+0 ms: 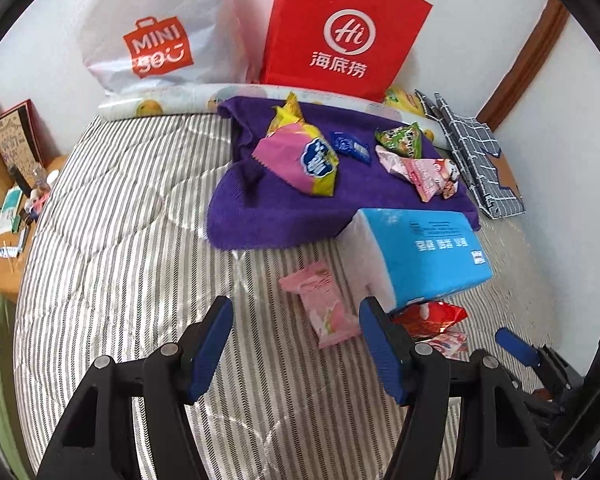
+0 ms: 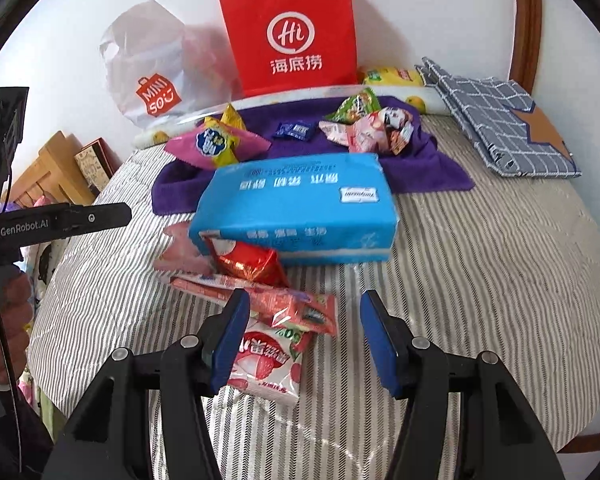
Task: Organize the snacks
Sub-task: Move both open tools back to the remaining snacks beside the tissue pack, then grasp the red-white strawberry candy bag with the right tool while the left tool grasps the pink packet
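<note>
Left gripper (image 1: 296,334): fingers spread wide, nothing held, poised over the striped quilt (image 1: 120,240). Pale pink snack packet (image 1: 320,304) flat on the quilt just ahead of the gap and nearer the right-hand finger, apparently not touched by either pad. Blue tissue pack (image 1: 416,252) beyond the right-hand fingertip; red foil snack (image 1: 428,318) wedged under its near edge, just outboard of that finger. Further ahead, purple towel (image 1: 260,216) bearing a pink-and-yellow bag (image 1: 300,156), a small blue packet (image 1: 350,146), a green packet (image 1: 400,140) and crumpled pink wrappers (image 1: 424,174). Red paper bag (image 1: 340,36) and white plastic bag (image 1: 152,36) upright against the far wall.

Right gripper (image 2: 304,336): fingers released, wide apart, empty. White-and-pink lychee pouch (image 2: 268,364) lying between the fingers, hard against the left-hand pad; whether touching cannot be told. Red strawberry wrapper (image 2: 288,304) overlapping the pouch's far end, at the left-hand fingertip. Beyond it, red foil snack (image 2: 248,262) against the tissue pack (image 2: 300,208). Folded checked cloth (image 2: 496,120) far ahead to the right.
</note>
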